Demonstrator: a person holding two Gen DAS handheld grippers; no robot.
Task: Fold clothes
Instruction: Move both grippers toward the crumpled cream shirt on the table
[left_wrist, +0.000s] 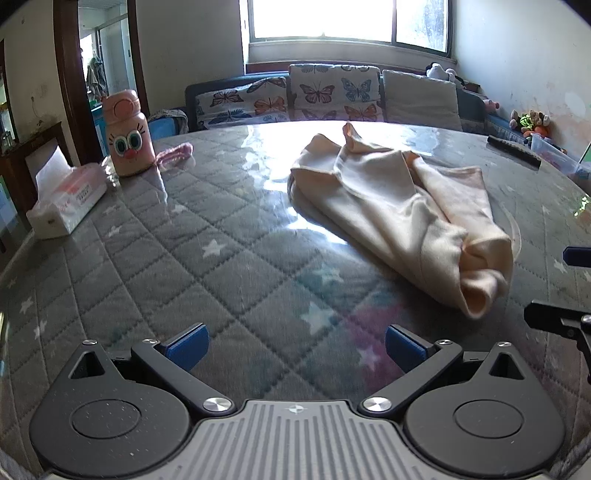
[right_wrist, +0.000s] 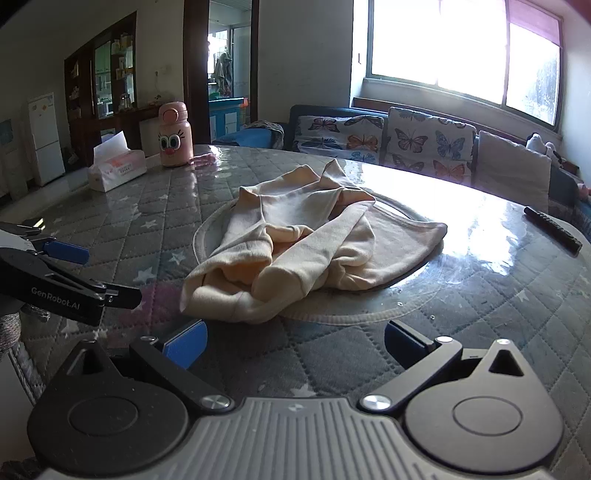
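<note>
A crumpled cream-coloured garment lies on the quilted grey table, bunched into loose folds; in the right wrist view the same garment sits just ahead of my fingers. My left gripper hovers over bare table to the left of and nearer than the garment, open and holding nothing. My right gripper is open too, a short way in front of the garment's near edge. The left gripper shows at the left of the right wrist view, and the right gripper's tips at the right edge of the left one.
A pink bottle with a cartoon face and a tissue box stand at the table's far left. A dark rod-like object lies at the far right. A butterfly-print sofa stands behind the table under the window.
</note>
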